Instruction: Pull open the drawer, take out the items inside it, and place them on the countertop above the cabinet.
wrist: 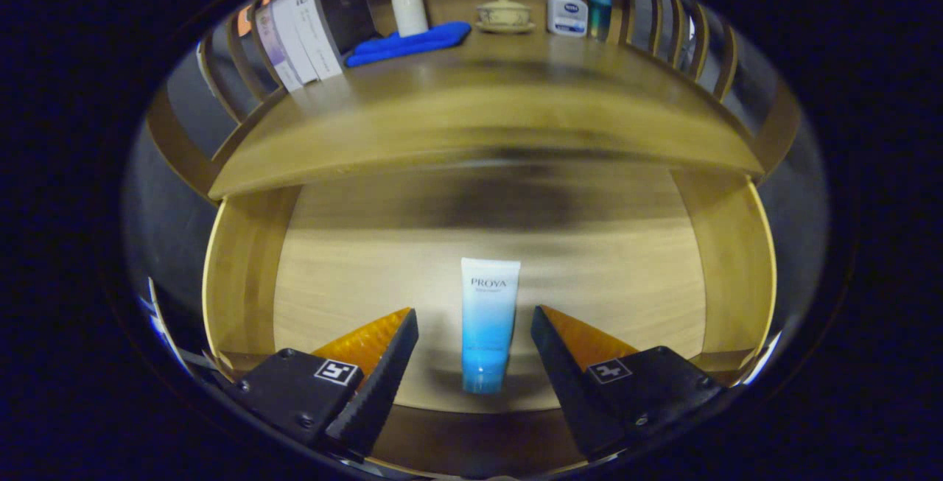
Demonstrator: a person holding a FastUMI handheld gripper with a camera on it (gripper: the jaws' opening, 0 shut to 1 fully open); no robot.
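The wooden drawer (243,275) stands pulled open below the countertop (471,98). On its floor lies a white and blue tube (486,322), cap toward me, lengthwise between my fingers. My gripper (475,315) hangs open above the drawer, one finger on each side of the tube's lower half, neither touching it.
At the back of the countertop stand several boxes (309,24), a white pump bottle (407,2), a blue cloth (409,43), a lidded cup on a saucer (504,13), a white and blue bottle (566,13) and a teal bottle (599,15). Curved wooden slats (692,32) flank both sides.
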